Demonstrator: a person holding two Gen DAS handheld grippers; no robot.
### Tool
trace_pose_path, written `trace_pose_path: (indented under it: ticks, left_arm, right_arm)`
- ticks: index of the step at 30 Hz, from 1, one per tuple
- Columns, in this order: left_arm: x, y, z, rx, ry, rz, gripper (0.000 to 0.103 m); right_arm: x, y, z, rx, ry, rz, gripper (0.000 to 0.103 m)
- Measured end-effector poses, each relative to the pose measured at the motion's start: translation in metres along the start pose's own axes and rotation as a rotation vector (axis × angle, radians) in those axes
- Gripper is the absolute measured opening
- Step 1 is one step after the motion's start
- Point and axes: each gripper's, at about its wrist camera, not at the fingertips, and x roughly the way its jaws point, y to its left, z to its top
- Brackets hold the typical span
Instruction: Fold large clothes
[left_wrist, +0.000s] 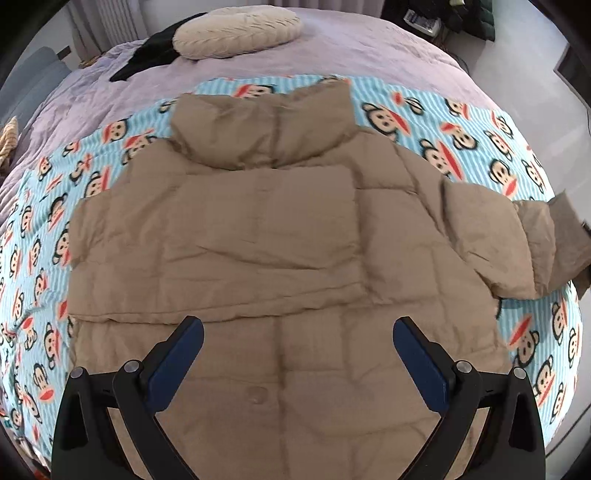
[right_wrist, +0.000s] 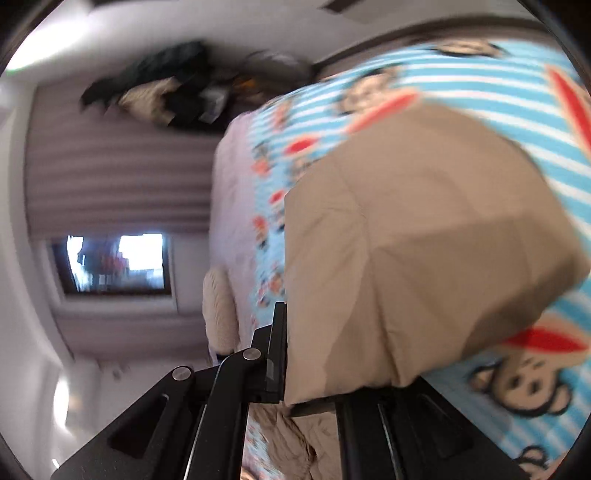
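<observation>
A tan puffer jacket (left_wrist: 266, 236) lies spread on a blue striped monkey-print blanket (left_wrist: 498, 147) on the bed, collar at the far side. Its left sleeve is folded across the body. Its right sleeve (left_wrist: 517, 243) stretches off to the right. My left gripper (left_wrist: 298, 332) hovers open and empty over the jacket's lower part. My right gripper (right_wrist: 291, 354) is rolled sideways and shut on the right sleeve's cuff (right_wrist: 406, 258), which fills the right wrist view; the far finger is hidden behind the fabric.
A cream round cushion (left_wrist: 236, 31) and a dark garment (left_wrist: 147, 55) lie on the lilac duvet (left_wrist: 369, 48) beyond the blanket. Clutter (left_wrist: 443, 18) stands on the floor at the far right. The right wrist view shows curtains (right_wrist: 110, 177) and a window (right_wrist: 118, 262).
</observation>
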Motion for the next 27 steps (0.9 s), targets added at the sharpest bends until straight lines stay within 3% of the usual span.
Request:
trace_pose_path:
  ticks: [5,8,14,16,19,23,27]
  left_arm:
    - [0.000,0.047,0.001,-0.034,-0.038,0.003,0.103]
    - [0.002,0.081,0.002,-0.052,-0.066,-0.015,0.103]
    - [0.010,0.143,0.003,-0.099,-0.093,0.016,0.103]
    - [0.014,0.164,0.003,-0.124,-0.098,0.023,0.103]
    - [0.019,0.184,0.001,-0.140,-0.105,0.030,0.103]
    - [0.027,0.198,-0.003,-0.138,-0.112,0.038,0.103]
    - [0.040,0.201,-0.004,-0.144,-0.101,0.027,0.103]
  right_arm:
    - [0.039,0.078,-0.051,-0.230,0.088,0.021,0.006]
    - [0.073,0.120,-0.101,-0.407,0.153,0.000,0.006]
    - [0.151,0.173,-0.238,-0.779,0.307,-0.095,0.006]
    - [0.184,0.173,-0.291,-0.873,0.375,-0.135,0.006]
    - [0.224,0.150,-0.340,-0.921,0.451,-0.207,0.006]
    - [0.253,0.108,-0.362,-0.920,0.485,-0.305,0.006]
    - [0.273,0.074,-0.357,-0.866,0.489,-0.386,0.006]
